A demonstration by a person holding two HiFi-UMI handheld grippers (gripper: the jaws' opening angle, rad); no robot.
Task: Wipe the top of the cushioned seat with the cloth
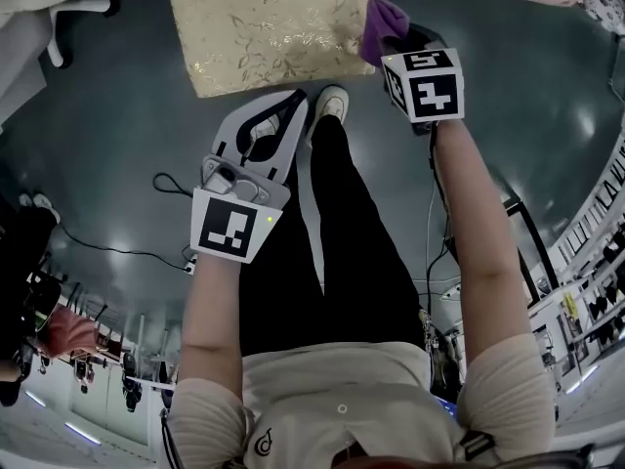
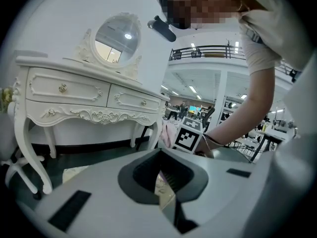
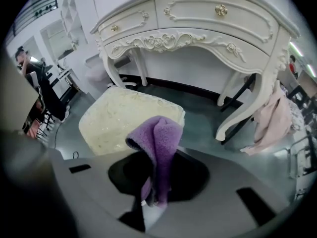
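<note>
Two grippers [image 1: 291, 110] [image 3: 144, 209], one cushioned seat [image 1: 264, 27], one cloth [image 1: 383, 20], one dressing table [image 3: 198, 24].

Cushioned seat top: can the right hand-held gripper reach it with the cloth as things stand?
Probably yes. The right hand-held gripper, shut on the purple fleecy cloth, hangs by the edge of the cream patterned cushioned seat, and nothing lies between them.

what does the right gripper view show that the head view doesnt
Only the right gripper view shows the white dressing table, with its drawers and curved legs, beyond the seat. Only the head view shows the left gripper, the person's black trousers and a white shoe. Both show the purple cloth clamped in the right gripper, and the cream cushioned seat just ahead of it.
</note>
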